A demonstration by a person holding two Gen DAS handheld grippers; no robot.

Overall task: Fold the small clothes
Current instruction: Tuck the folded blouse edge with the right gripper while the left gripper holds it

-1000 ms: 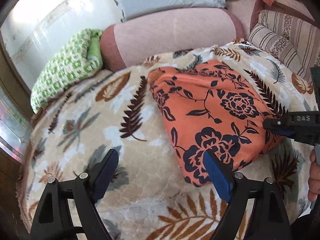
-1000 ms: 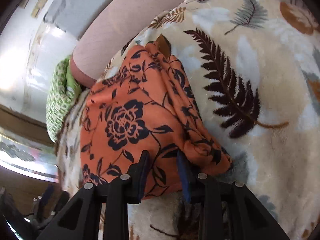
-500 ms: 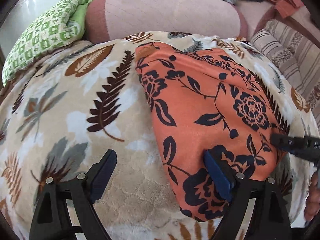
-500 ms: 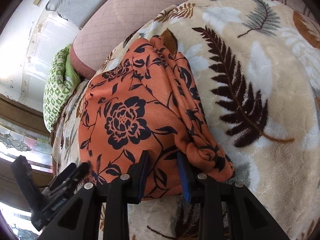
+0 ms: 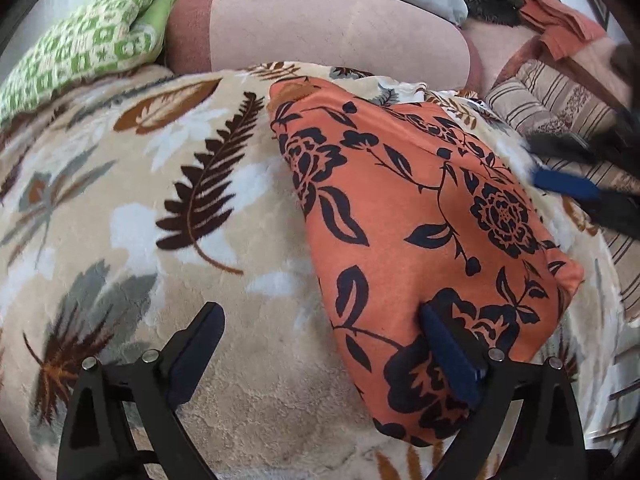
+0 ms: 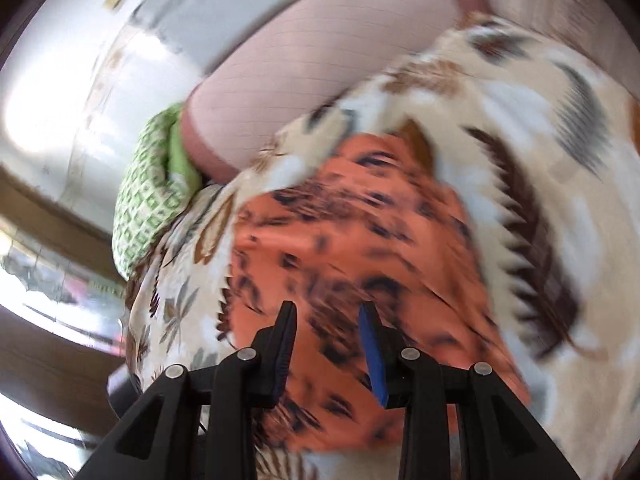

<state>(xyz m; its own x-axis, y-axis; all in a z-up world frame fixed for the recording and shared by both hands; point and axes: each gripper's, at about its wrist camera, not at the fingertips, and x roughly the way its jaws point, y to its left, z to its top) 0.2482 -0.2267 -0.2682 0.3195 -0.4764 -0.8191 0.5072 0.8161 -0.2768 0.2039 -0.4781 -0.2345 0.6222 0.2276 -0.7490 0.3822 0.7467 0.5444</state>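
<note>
Left wrist view: the left gripper point(image 5: 320, 340) is spread wide and holds nothing. Its right finger point(image 5: 448, 356) lies on the near end of the orange cloth point(image 5: 420, 216), and its left finger rests over bare blanket point(image 5: 168, 184). The cloth lies on the blanket as a long, thick, folded bundle, running from the near right toward the pink bolster point(image 5: 328, 32) at the back. Its top is smooth, black flowers on orange, with rounded edges and a small corner poking out on the right side. The step in hand looks like the end of a fold, with the bundle laid down and pressed flat. The right gripper point(image 5: 568, 186) shows at the right edge, blurred, just off the far side of the cloth, with a gap between its fingers.

Right wrist view: the picture is badly smeared by motion, so detail is unsure. The right gripper point(image 6: 328, 344) has its fingers apart with nothing visibly pinched between them, and the cloth point(image 6: 352, 232) lies beneath and ahead of it. It probably sits clear above the fabric, though I cannot tell for certain.

Next, I judge, each gripper needs to pinch an end or corner of the bundle for one more fold, or the fold is done and the bundle wants setting aside.
</note>
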